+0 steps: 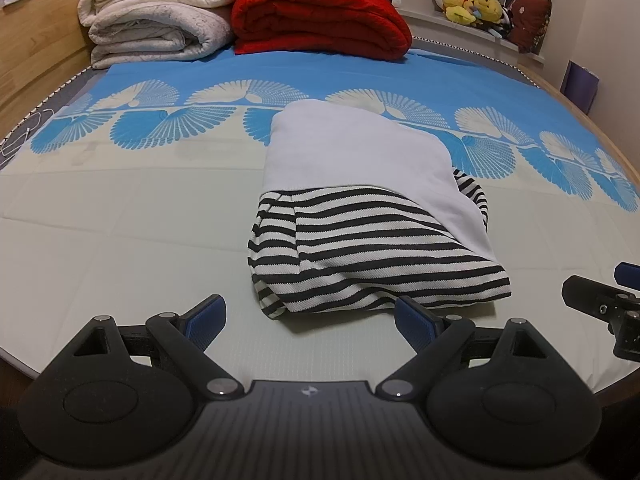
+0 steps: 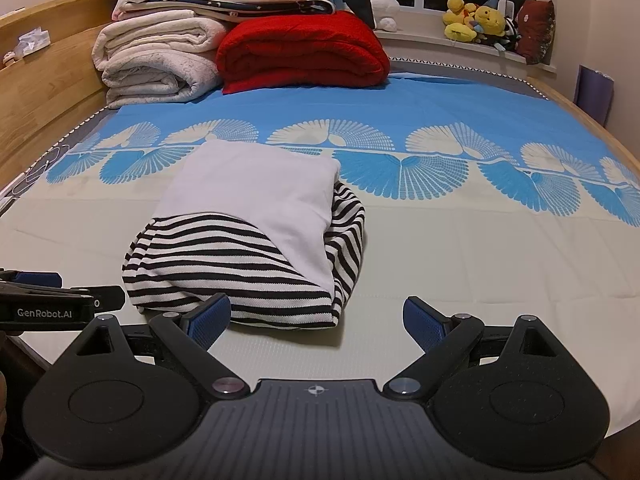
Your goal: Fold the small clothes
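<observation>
My left hand-held gripper and right hand-held gripper gape, empty — the striped garment looks soft, limp — I'd pinch its near hem corners.

**Colours and patterns on the bed**

The folded garment has a plain pale lilac-white part and a part with black and white stripes. The bedsheet is cream near the camera and bright blue farther away, with fan-shaped motifs. One blanket is red, another blanket is off-white. The plush toys are yellow.
</observation>
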{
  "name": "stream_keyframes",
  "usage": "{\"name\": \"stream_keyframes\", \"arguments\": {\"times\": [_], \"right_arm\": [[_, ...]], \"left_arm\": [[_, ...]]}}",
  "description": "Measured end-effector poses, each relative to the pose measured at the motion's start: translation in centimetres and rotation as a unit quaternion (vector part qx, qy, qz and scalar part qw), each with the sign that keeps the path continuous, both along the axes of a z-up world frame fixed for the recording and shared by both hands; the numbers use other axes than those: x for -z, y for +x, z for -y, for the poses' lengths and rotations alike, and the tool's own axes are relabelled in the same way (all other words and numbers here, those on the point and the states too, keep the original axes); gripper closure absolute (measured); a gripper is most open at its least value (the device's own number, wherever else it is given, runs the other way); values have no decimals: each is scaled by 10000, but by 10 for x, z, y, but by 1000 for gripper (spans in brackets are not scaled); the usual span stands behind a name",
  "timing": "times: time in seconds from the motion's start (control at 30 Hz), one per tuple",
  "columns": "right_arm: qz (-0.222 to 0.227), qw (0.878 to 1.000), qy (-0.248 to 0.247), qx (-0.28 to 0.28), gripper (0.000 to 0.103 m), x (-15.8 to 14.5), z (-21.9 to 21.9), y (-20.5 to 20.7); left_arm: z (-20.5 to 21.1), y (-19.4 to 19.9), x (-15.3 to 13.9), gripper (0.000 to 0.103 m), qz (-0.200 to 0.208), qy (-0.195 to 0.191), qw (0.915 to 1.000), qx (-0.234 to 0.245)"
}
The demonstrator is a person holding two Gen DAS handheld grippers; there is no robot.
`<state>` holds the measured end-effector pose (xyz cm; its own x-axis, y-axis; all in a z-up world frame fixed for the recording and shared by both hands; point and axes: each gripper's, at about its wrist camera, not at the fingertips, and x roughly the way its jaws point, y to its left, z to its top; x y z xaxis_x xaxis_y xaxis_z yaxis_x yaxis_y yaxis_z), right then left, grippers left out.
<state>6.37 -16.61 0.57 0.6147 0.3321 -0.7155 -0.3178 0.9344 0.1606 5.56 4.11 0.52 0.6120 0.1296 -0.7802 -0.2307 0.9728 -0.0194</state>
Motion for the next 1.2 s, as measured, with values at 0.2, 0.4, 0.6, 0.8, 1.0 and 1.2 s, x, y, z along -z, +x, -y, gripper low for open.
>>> {"name": "stream_keyframes", "arguments": {"times": [0.2,0.4,0.6,0.8,1.0,1.2], "right_arm": [[2,10000,-1,4,10,0,-1,0],[5,10000,-3,3,10,0,-2,0],[4,10000,-8,5,10,0,-2,0],[4,10000,-12,8,10,-1,-3,-1],[6,10000,-14,6,10,-1,-4,-1],[5,10000,-20,7,10,-1,-4,-1]], "left_arm": [[0,0,0,9,-1,0,10000,-1],[1,0,0,9,-1,6,10000,10],[2,0,0,9,1,10,10000,21],[3,1,0,9,2,10,10000,18],[3,1,0,9,-2,18,10000,43],[3,1,0,9,-2,15,10000,46]]}}
